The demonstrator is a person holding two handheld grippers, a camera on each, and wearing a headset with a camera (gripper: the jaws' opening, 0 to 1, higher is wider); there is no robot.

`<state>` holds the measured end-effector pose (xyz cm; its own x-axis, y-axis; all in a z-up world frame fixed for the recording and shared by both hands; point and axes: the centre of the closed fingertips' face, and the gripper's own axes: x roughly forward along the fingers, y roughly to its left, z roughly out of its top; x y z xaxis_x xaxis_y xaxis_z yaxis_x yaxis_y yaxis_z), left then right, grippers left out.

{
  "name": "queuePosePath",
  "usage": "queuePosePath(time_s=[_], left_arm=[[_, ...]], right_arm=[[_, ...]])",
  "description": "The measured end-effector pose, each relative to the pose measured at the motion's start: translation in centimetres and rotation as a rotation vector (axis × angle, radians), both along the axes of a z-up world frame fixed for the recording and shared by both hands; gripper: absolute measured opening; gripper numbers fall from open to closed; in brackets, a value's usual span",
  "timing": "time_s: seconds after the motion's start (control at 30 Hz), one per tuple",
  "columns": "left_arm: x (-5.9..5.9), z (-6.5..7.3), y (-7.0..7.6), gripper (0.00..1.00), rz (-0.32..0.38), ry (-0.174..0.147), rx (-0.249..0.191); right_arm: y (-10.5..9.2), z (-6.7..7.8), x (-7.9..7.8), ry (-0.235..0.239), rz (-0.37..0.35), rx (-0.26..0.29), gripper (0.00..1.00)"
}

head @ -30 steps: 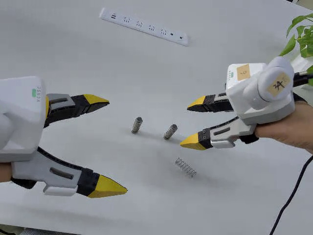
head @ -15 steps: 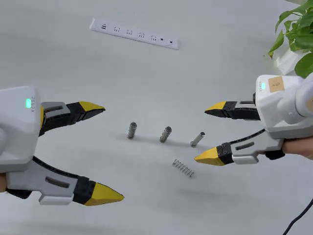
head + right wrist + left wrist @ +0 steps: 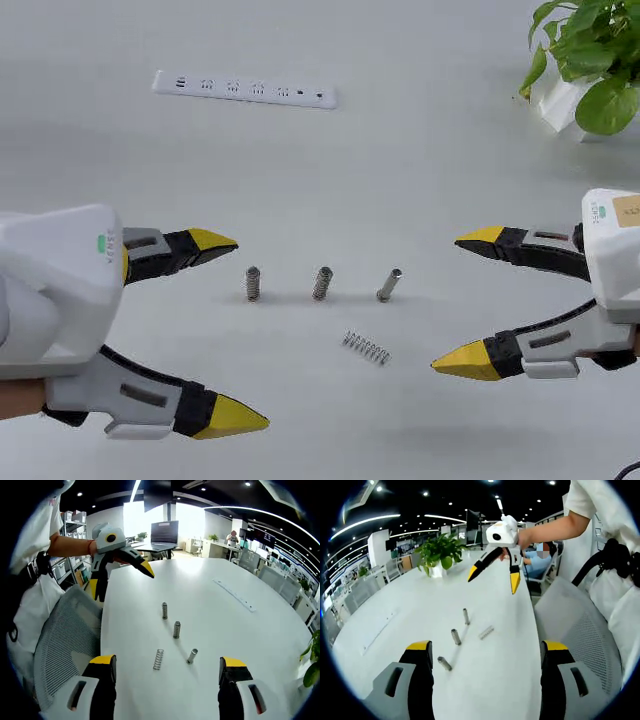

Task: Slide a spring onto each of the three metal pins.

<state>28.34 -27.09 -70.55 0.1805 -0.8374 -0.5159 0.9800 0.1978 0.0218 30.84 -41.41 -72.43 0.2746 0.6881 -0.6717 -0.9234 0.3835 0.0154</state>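
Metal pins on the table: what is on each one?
A spring sleeves the left pin, another the middle pin, hiding their shafts. The right pin is bare; the third spring lies loose nearby.

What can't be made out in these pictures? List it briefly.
Head view: how far down the left spring and middle spring are seated, too small.
Head view: the plant, cut off by the top and right edges.
Right gripper view: the power strip's sockets, too small.

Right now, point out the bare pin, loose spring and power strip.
bare pin (image 3: pixel 389 285), head view, middle of its shaft.
loose spring (image 3: pixel 366 348), head view, middle of its coils.
power strip (image 3: pixel 243 89), head view, centre of its top face.
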Motion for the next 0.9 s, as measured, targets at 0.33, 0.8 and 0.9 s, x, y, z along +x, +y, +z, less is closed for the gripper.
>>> queuePosePath(time_s=[0.33, 0.8, 0.9], left_arm=[[0.0, -2.2, -3.5, 0.71, -0.108, -0.05, 0.142], [0.7, -8.1, -6.9, 0.45, -0.264, -0.138, 0.41], [1.0, -9.1, -7.3, 0.39, -0.269, -0.152, 0.458]], right_arm=[[-2.1, -0.7, -1.7, -0.004, -0.065, 0.078, 0.91], [-4.5, -1.5, -3.4, -0.006, -0.157, 0.129, 0.89], [-4.8, -1.7, -3.7, -0.003, -0.168, 0.135, 0.89]])
